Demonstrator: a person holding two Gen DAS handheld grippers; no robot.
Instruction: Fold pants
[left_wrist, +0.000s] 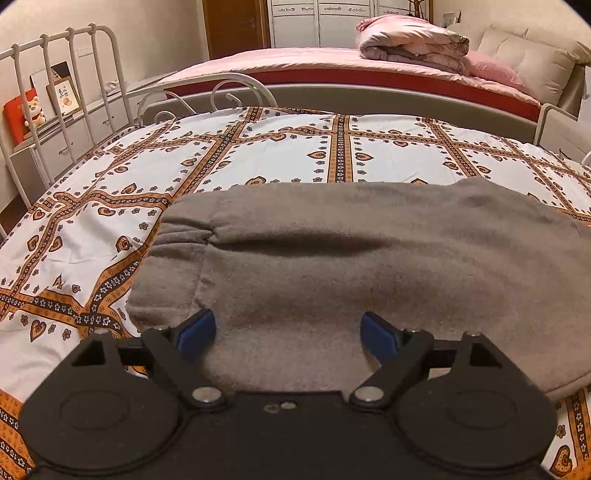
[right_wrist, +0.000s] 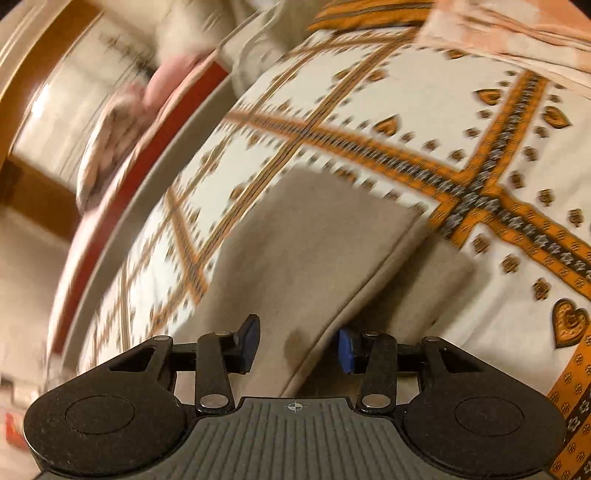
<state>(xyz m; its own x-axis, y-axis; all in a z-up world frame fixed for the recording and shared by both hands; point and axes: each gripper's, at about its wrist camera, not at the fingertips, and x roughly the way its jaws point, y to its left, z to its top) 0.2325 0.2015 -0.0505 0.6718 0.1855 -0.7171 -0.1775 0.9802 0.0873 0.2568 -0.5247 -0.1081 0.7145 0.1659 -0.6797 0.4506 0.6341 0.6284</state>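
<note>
1. Bed: covered by a white sheet printed with orange bands and hearts. White metal bed frame at the left end in the left wrist view. Right wrist view shows the same sheet, motion-blurred and tilted.
2. Second bed behind it: pink cover, red side band, rolled pink quilt and beige pillows on top.
3. Grey pants: lying flat on the patterned sheet, already folded into a thick layered block. Gathered band visible at the left end in the left wrist view. In the right wrist view a top layer sits offset over a lower layer, with a seamed edge running diagonally down to the fingers.
4. Low white cabinet beyond the bed frame, with a framed picture and a red box with a plush toy on it.
5. Left hand-held gripper: fingers spread wide, blue pads over the near edge of the pants, nothing between them gripped. Cannot tell if the pads touch the fabric.
6. Right hand-held gripper: fingers apart, straddling the seamed edge of the top layer; blue pad on the right is close beside that edge, left pad clear of it. Not clamped.
</note>
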